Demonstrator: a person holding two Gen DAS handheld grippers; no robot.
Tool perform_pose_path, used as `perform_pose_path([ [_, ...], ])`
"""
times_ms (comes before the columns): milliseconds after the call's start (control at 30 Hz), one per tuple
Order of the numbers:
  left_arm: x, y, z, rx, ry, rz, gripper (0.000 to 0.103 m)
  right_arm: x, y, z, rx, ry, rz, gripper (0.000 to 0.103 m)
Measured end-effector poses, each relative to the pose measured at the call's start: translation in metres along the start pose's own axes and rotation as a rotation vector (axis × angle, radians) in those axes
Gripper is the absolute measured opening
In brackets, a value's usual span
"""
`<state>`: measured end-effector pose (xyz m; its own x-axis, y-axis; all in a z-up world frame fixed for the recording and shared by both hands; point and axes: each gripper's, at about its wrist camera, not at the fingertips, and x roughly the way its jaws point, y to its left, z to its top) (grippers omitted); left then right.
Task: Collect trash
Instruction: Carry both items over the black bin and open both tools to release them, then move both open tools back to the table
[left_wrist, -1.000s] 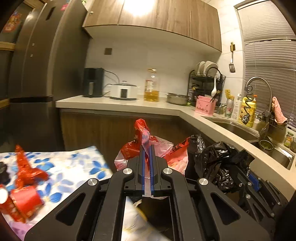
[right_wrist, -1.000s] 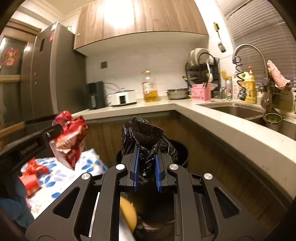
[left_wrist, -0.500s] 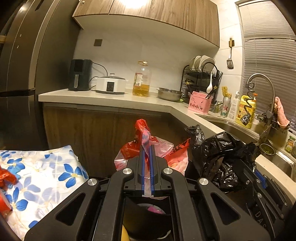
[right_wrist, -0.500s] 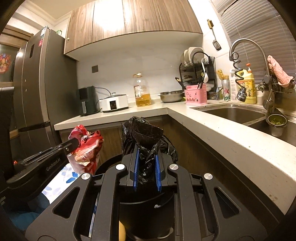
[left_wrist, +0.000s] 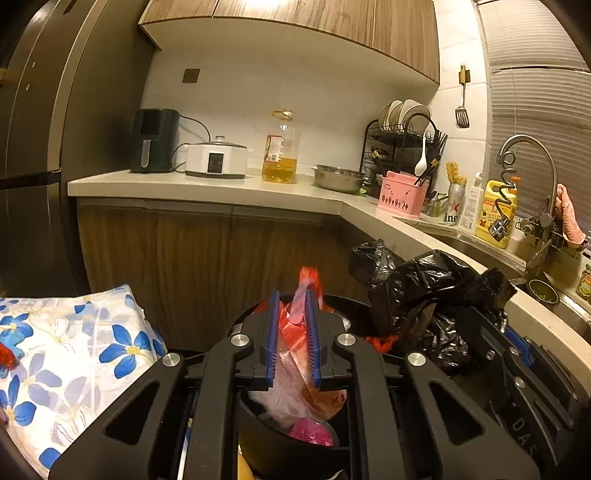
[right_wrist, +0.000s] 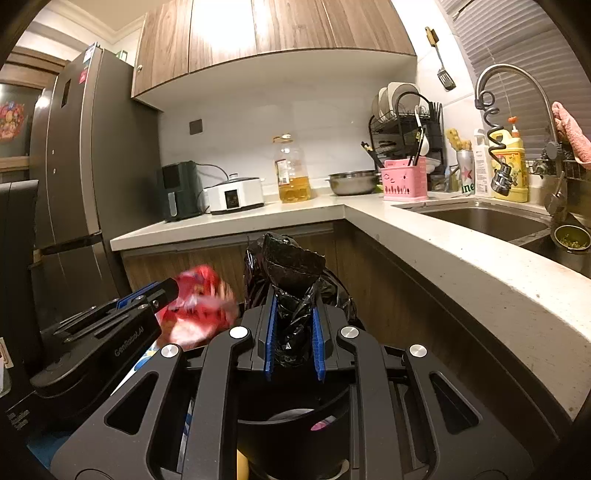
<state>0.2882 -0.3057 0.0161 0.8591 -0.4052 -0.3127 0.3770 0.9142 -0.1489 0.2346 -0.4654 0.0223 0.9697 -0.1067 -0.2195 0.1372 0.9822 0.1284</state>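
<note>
My left gripper (left_wrist: 291, 295) hovers over a round black bin (left_wrist: 258, 410). Its jaws are opening, and a red and pink plastic bag (left_wrist: 295, 380) hangs loose between the blue pads, sagging into the bin. In the right wrist view that bag (right_wrist: 199, 306) is a blur just off the left gripper's tip. My right gripper (right_wrist: 294, 295) is just to the right, over the same bin (right_wrist: 295, 424). Its jaws are starting to open, though the pads still press a crumpled black trash bag (right_wrist: 291, 258), which bulges at the right of the left wrist view (left_wrist: 424, 280).
A table with a blue-flowered cloth (left_wrist: 74, 350) stands to the left, with a red wrapper (left_wrist: 5, 358) at its edge. Wooden cabinets under an L-shaped counter (left_wrist: 221, 188) close off the front and right. A sink (right_wrist: 480, 221) lies to the right, a tall fridge (right_wrist: 85, 184) to the left.
Both grippers have moved forward to the bin. The left jaws have parted and the red bag has dropped lower between them. The right jaws have widened slightly on the black bag.
</note>
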Motion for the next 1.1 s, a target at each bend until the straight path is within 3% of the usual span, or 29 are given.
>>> perform_pose_path([
  [133,0.003,0.006,-0.001,-0.007,0.007,0.018,0.026,0.006,-0.002,-0.002,0.002,0.021,0.001,0.027],
  [200,0.003,0.013,0.000,-0.035,0.005,0.024,0.031,0.007,-0.003,-0.002,0.002,0.021,-0.004,0.043],
  [233,0.003,0.016,0.001,-0.046,0.008,0.021,0.036,0.007,-0.004,-0.003,0.005,0.021,-0.004,0.046],
  [367,0.001,0.022,0.001,-0.062,0.007,0.033,0.043,0.003,-0.004,-0.003,0.009,0.019,-0.010,0.048],
  [733,-0.033,0.040,-0.008,-0.084,0.003,0.133,0.081,-0.018,0.012,-0.010,-0.015,0.057,-0.020,0.067],
  [933,-0.064,0.048,-0.020,-0.039,-0.001,0.227,0.087,-0.037,0.022,-0.013,-0.025,0.061,-0.021,0.079],
  [1100,-0.093,0.062,-0.030,-0.051,0.013,0.260,0.089,-0.058,0.035,-0.017,-0.027,0.071,-0.019,0.086],
])
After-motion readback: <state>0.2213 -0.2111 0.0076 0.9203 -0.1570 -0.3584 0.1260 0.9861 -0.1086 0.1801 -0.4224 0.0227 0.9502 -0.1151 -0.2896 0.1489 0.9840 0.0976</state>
